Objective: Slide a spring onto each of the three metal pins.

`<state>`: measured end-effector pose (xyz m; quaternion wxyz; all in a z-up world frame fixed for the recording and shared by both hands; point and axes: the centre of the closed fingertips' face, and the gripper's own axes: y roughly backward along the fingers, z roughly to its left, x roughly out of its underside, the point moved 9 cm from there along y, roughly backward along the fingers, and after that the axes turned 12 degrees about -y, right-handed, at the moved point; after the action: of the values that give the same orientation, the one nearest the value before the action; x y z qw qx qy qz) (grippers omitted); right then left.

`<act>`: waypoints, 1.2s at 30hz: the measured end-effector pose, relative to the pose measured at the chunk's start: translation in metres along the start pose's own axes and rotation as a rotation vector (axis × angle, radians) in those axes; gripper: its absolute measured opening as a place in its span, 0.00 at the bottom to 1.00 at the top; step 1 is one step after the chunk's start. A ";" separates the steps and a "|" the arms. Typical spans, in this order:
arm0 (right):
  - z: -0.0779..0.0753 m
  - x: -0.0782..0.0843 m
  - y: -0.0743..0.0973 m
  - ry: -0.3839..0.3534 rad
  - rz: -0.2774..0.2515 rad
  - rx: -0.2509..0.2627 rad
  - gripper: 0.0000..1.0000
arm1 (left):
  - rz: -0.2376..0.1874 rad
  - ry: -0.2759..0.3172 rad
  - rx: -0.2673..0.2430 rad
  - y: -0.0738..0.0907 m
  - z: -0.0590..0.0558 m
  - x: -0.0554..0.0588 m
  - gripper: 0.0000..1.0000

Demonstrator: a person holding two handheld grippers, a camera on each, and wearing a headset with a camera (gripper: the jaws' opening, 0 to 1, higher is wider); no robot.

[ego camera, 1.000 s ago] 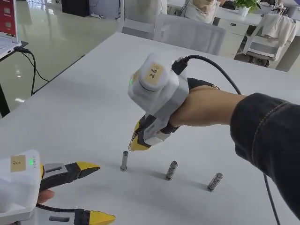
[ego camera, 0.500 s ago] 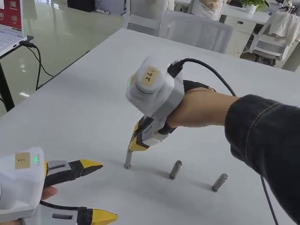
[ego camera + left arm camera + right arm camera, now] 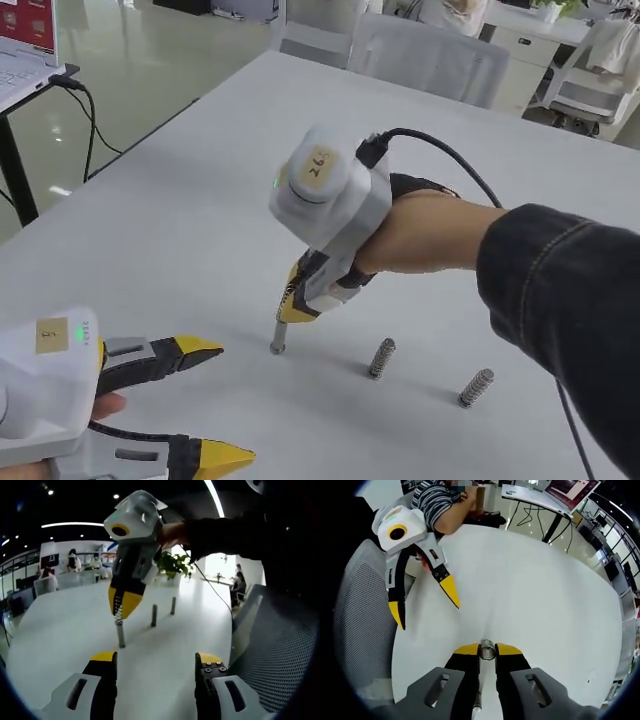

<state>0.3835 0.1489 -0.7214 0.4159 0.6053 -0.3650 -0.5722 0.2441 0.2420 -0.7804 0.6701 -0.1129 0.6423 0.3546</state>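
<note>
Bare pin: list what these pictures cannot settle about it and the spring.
Head view: the right gripper covers the top of the pin, so contact is hidden.
Right gripper view: its jaws and the spring hide that pin.
Left gripper view: the two far pins are too small to check.

**Free room:** table point(image 3: 170, 190), bare surface across the left and upper centre of the head view; a bare strip between the left gripper point(image 3: 235, 403), lower left, and the pins.

**Obstacles:**
- right gripper point(image 3: 290, 312), hand point(image 3: 430, 235) and sleeve point(image 3: 560, 320), centre to right edge, directly over the leftmost pin point(image 3: 278, 340)
- middle pin point(image 3: 381, 357) and right pin point(image 3: 476, 387), upright, lower right of centre
- cable point(image 3: 450, 160), arching above the hand
</note>
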 end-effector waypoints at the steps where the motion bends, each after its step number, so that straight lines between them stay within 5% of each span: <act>1: 0.000 0.000 -0.002 -0.002 0.003 -0.004 0.08 | 0.000 0.002 0.000 0.000 0.000 0.001 0.58; 36: 0.003 0.012 -0.047 -0.016 0.069 -0.022 0.09 | 0.005 0.017 -0.006 0.002 0.000 0.004 0.57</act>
<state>0.3794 0.1559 -0.7690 0.4390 0.5832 -0.3826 -0.5664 0.2426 0.2448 -0.7835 0.6633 -0.1163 0.6472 0.3573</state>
